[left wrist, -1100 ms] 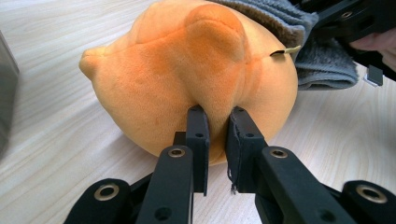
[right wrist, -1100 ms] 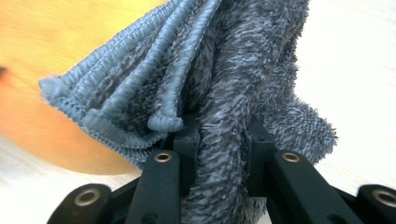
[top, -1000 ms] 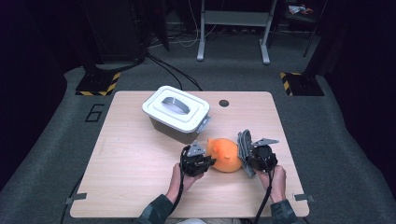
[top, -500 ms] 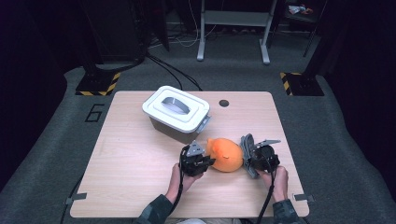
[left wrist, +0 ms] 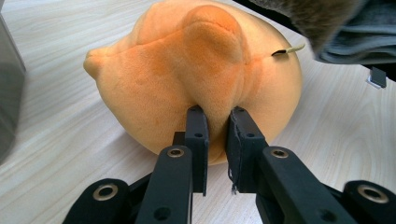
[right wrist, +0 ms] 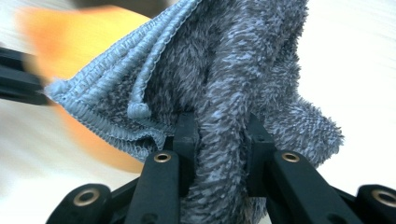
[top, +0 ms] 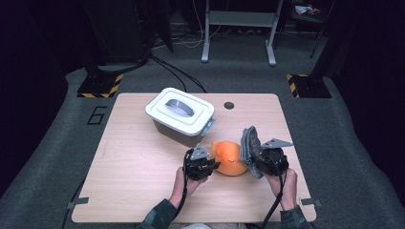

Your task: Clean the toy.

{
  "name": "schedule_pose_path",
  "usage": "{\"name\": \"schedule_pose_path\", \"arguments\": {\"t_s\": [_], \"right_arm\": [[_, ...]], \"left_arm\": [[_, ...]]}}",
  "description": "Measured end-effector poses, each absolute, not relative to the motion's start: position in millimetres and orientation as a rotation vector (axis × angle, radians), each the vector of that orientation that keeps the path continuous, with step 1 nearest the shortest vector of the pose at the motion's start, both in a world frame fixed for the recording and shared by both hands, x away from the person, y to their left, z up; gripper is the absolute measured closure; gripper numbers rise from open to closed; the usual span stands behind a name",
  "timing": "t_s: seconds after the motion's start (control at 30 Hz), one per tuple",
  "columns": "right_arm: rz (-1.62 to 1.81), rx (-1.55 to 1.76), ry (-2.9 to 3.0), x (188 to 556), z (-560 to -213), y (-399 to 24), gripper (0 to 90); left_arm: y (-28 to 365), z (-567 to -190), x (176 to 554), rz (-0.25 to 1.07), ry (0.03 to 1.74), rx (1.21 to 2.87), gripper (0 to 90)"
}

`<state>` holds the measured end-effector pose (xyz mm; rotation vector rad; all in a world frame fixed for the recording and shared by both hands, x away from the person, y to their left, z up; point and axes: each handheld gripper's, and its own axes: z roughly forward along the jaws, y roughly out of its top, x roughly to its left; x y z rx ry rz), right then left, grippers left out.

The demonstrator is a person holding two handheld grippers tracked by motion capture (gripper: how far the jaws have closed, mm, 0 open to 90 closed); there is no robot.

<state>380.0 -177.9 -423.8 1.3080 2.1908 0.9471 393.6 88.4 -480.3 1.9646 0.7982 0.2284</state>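
— Starting at the left, what does the table (top: 129, 191) offer?

— Its whole left part is bare wood as far as the left edge, with plenty of room there. Farther in, toward the back, the white lidded bin (top: 180, 116) stands at an angle, well clear of the far edge, with a small dark hole (top: 229, 105) in the tabletop just to its right.

— And the left gripper (top: 208, 164)?

— It sits near the front, just ahead of the bin, its jaws pinching a fold of the orange plush toy (top: 230, 157) (the left gripper view shows the pads (left wrist: 198, 135) squeezing a ridge of the fabric (left wrist: 196, 79)). The toy rests on the wood between the two grippers.

— The right one?

— The right gripper (top: 252, 155) is clamped on a bunched grey towel (top: 249, 145), which stands against the toy's right side; in the right gripper view the pile (right wrist: 224, 93) bulges up between the jaws. Beyond it, a strip of bare wood runs to the right edge, and the front edge lies close behind both hands.

— What differs from a second ago?

— The left gripper and the toy sit where they did. The right gripper has come in leftward and lifted a little, so the towel, then slightly apart, now meets the toy.
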Motion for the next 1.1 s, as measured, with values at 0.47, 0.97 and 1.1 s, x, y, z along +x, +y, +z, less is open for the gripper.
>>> {"name": "schedule_pose_path", "arguments": {"t_s": [0.47, 0.97, 1.1], "right_arm": [[0.929, 1.283, 2.256, 388.8, -436.3, -155.3, 72.0], [0.917, 1.274, 2.252, 395.2, -434.9, -155.1, 72.0], [0.935, 1.294, 2.237, 395.2, -436.6, -157.3, 72.0]], "left_arm": [[93.1, -480.6, 392.7, 0.290, 0.791, 1.996, 60.6], [75.9, -485.1, 389.8, 0.399, 0.681, 2.105, 57.1], [76.4, -485.7, 390.6, 0.394, 0.690, 2.094, 69.6]]}}
